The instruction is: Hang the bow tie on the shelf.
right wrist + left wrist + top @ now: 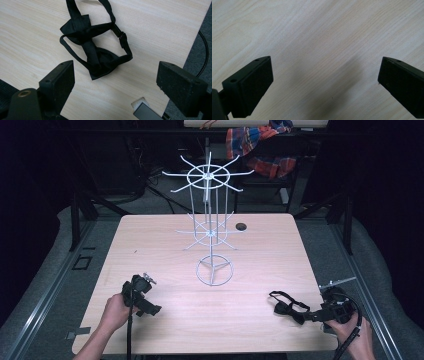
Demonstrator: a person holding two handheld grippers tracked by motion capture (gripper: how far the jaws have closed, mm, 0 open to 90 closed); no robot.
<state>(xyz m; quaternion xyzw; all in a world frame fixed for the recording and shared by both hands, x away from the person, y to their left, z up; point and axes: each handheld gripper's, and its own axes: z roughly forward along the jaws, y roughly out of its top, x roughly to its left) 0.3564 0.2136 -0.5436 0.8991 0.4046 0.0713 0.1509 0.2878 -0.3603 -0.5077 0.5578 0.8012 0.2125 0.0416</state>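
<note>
Both claws waited low over the near bench, jaws apart, nothing held.

Nearest me, my right claw (115, 82) hovered with its jaws wide, the black bow tie (96, 53) lying flat just ahead of them, by the bench's (165, 245) right edge. Its bow ran roughly along my line of reach, strap looped beyond it. My left claw (150, 309), equally open, hung over bare wood well across the bench, so I judged the right hand far the nearer for a pick. Little room lay rightward before the edge; leftward and forward was free. Farther off, mid-bench, stood the white wire rack (211, 220), its arms empty, and beyond it hung plaid cloth (260, 145).
</note>
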